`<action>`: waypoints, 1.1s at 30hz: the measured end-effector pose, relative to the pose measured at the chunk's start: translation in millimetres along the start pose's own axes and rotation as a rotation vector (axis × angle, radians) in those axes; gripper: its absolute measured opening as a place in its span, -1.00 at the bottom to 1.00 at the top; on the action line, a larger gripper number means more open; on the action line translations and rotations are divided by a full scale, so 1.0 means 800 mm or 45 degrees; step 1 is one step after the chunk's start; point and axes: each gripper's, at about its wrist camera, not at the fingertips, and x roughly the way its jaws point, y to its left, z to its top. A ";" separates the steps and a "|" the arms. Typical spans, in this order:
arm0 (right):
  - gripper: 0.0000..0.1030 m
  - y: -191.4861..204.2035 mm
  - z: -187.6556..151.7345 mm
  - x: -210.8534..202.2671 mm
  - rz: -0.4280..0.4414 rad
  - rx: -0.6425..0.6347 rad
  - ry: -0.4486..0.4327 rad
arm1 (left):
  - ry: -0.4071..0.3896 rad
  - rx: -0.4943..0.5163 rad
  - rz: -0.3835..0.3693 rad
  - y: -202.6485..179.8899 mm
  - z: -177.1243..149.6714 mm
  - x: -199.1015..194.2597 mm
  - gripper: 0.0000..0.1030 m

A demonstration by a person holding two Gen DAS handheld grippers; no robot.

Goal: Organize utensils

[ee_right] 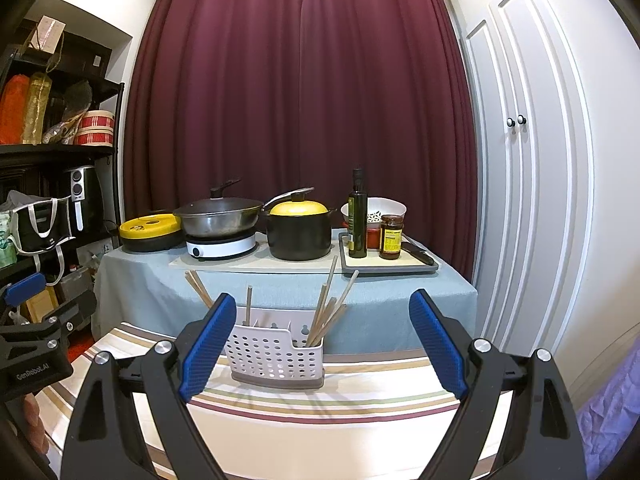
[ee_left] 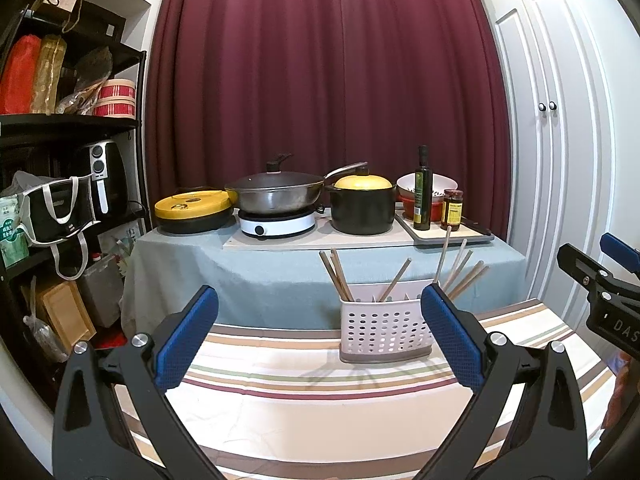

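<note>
A white perforated utensil holder (ee_left: 382,330) (ee_right: 276,354) stands on the striped tablecloth (ee_left: 304,400) (ee_right: 320,420). Several wooden chopsticks (ee_left: 340,276) (ee_right: 326,312) stick up out of it, leaning left and right. My left gripper (ee_left: 318,334) is open and empty, with its blue pads wide apart; the holder sits just behind its right finger. My right gripper (ee_right: 320,344) is open and empty too, and the holder shows between its fingers, closer to the left one. Each gripper appears at the edge of the other's view.
Behind stands a second table under a blue cloth (ee_left: 280,272) with a wok on a hotplate (ee_left: 276,196), a black pot with a yellow lid (ee_left: 362,204), an oil bottle (ee_left: 423,190) and a jar (ee_left: 452,208). Shelving (ee_left: 60,160) lies left, white cupboard doors (ee_left: 560,140) right.
</note>
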 end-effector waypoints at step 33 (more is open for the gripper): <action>0.67 0.001 0.000 -0.001 -0.007 -0.010 0.007 | 0.033 -0.034 0.016 0.012 -0.003 0.010 0.92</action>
